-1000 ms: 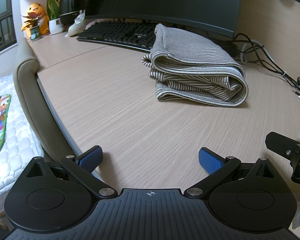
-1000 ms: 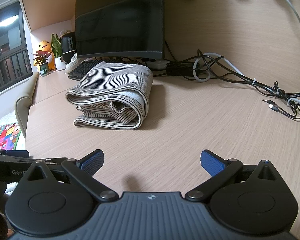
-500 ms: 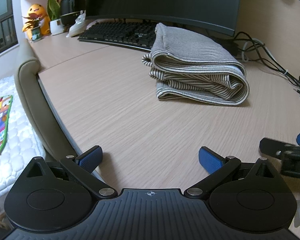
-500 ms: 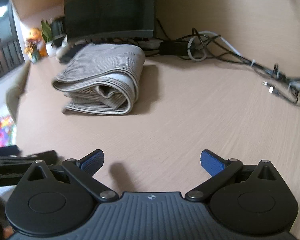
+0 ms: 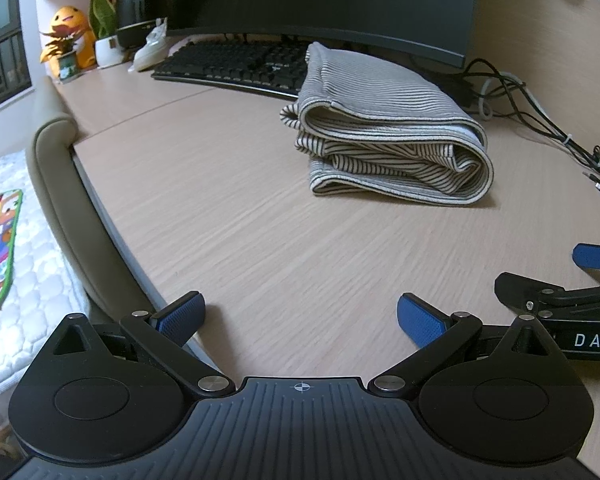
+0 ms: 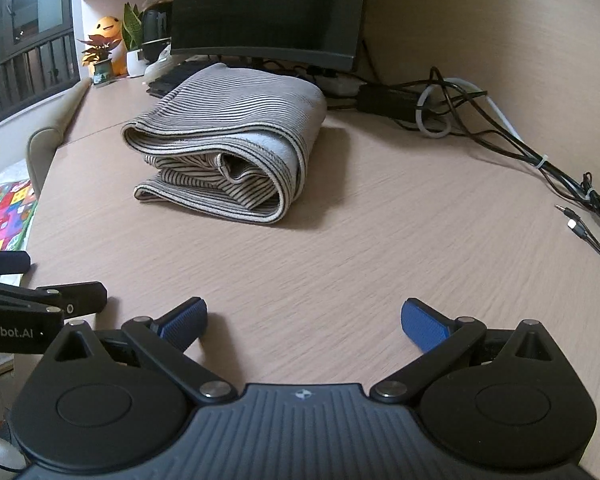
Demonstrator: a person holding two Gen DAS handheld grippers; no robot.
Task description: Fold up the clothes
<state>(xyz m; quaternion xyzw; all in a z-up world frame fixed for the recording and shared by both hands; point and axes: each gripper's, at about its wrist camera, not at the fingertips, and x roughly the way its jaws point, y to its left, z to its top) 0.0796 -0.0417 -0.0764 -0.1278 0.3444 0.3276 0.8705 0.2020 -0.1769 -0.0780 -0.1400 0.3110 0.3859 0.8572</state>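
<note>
Wide wooden desk (image 5: 228, 216) fills both views, and up in the centre-right of the left wrist view sits the striped garment (image 5: 388, 148), already doubled over into a thick, layered bundle, rounded fold facing right, loose edges stacked on the left. In the right wrist view it lies in the upper-left middle, just in front of the monitor (image 6: 268, 8) and partly over the keyboard (image 5: 236, 64).

So the garment lies folded as the task wants; nothing here calls for another crease. If anything were to be tidied, my read is that the uneven layered edges on the open side would want squaring, gripped low and near the corners so the stack doesn't slump.

Now the small stuff: left gripper (image 5: 300, 316), bottom of frame, jaws spread wide, nothing between the blue pads, hovering over bare desk. Right gripper (image 6: 304, 320), same story — wide apart, empty, well short of the cloth.
</note>
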